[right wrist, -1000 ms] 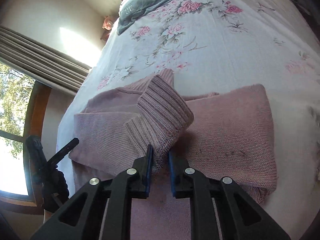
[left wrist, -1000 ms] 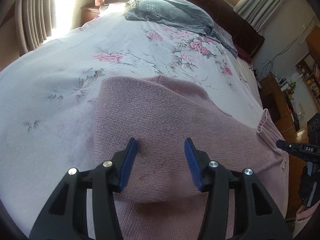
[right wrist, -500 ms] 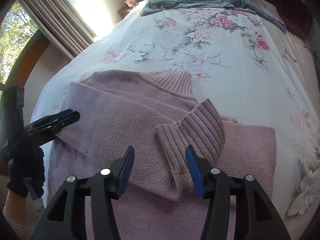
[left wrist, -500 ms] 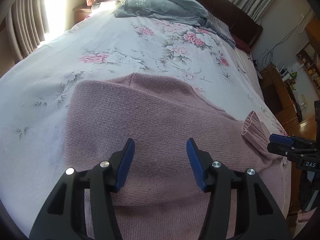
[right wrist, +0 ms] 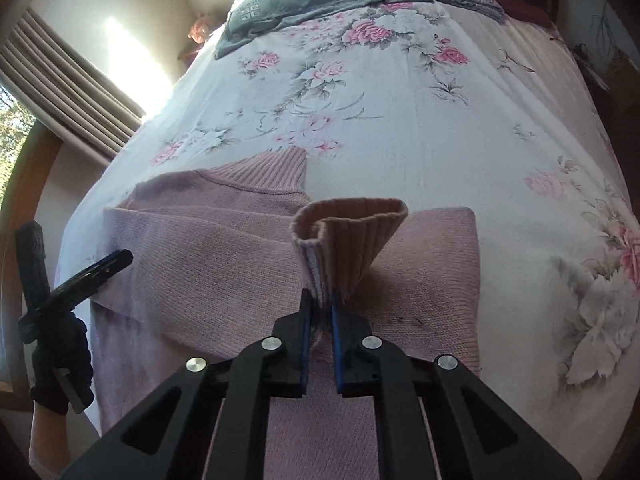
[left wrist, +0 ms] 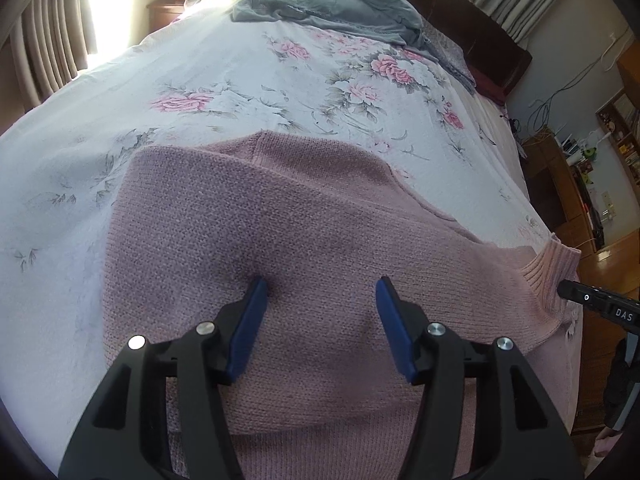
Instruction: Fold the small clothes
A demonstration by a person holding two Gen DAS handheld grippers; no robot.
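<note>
A pink knit sweater [left wrist: 312,216] lies on the floral bedsheet [left wrist: 224,80] with its sides folded in. In the left wrist view my left gripper [left wrist: 320,284] stands open just above the sweater's body, nothing between its blue pads. In the right wrist view my right gripper [right wrist: 320,298] is shut on the ribbed sleeve cuff [right wrist: 352,232], which stands up off the sweater [right wrist: 208,256]. The ribbed collar [right wrist: 272,168] lies flat at the far edge. The left gripper [right wrist: 80,276] shows at the sweater's left side, held by a gloved hand [right wrist: 60,360].
A grey garment [left wrist: 328,4] lies at the head of the bed against a dark headboard [left wrist: 496,48]. Curtains [left wrist: 48,48] hang on the left. Wooden furniture [left wrist: 568,184] and cables stand to the right of the bed. Bare sheet [right wrist: 440,112] stretches beyond the sweater.
Half a second ago my right gripper was open above the flat cuff; now it is shut on the cuff, which stands lifted. My left gripper stays open and has dropped closer to the sweater.
</note>
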